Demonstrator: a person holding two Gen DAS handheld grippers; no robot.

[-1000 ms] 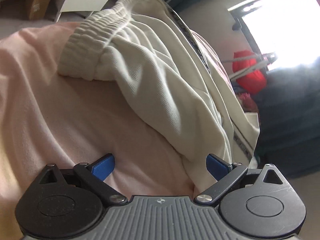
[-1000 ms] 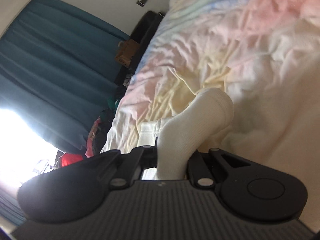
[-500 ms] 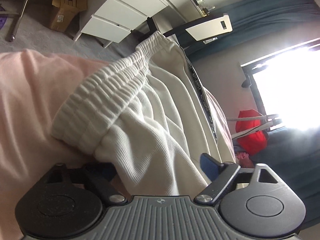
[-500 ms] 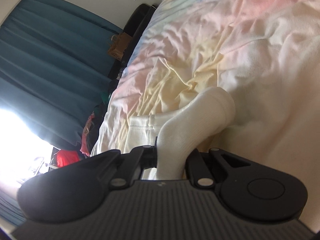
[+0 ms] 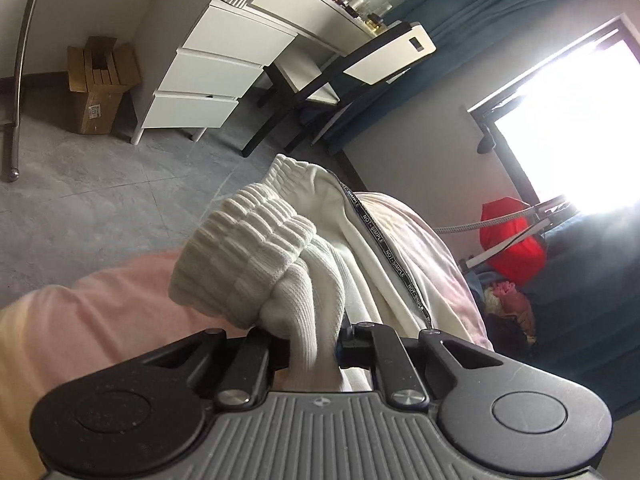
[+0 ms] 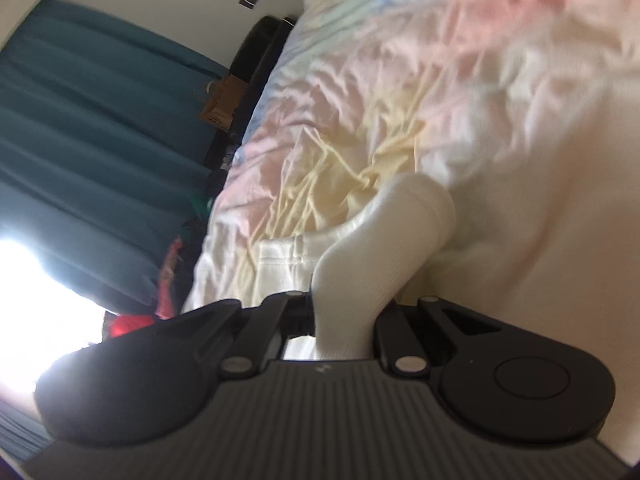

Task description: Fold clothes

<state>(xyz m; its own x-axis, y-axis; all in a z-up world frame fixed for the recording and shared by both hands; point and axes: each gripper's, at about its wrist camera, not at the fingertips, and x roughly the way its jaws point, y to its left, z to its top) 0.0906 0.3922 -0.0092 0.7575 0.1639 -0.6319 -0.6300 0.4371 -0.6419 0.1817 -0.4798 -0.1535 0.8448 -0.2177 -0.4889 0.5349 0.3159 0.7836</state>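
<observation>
I am clamping my left gripper on the white ribbed trousers above the pink bed; my right gripper is pinching another bunch. Thick cloth could be slipping free if I pull unevenly.

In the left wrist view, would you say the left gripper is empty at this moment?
No, the left gripper is shut on a bunch of the cream ribbed-knit garment, just below its elastic cuff.
</observation>
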